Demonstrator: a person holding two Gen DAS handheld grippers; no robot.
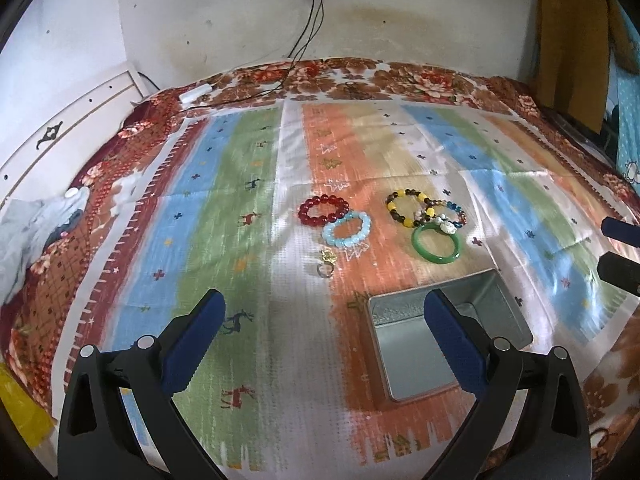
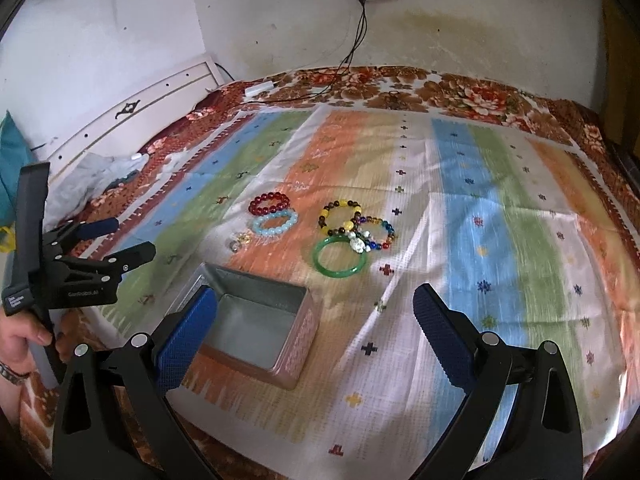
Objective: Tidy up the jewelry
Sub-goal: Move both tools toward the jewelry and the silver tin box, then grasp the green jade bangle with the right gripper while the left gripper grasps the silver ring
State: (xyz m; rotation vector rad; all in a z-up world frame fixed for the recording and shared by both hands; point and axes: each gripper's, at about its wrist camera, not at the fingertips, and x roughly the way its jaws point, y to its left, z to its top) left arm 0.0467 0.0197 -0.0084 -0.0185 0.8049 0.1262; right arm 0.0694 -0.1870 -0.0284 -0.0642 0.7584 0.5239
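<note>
Bracelets (image 2: 320, 224) lie flat in a cluster at twelve o'clock beyond the empty tin (image 2: 256, 332), nearer the right gripper (image 2: 316, 340) than the left gripper (image 1: 324, 344), both with jaws spread wide and holding nothing.

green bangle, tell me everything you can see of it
The green bangle is one smooth, glossy ring, jade-like, with no beads or visible clasp. It lies flat on the striped cloth, nearest the open metal tin among the right-hand cluster. A white charm on the neighbouring bracelets rests on its far rim, where the multicolour beaded bracelet also meets it. Neither gripper touches it.
</note>
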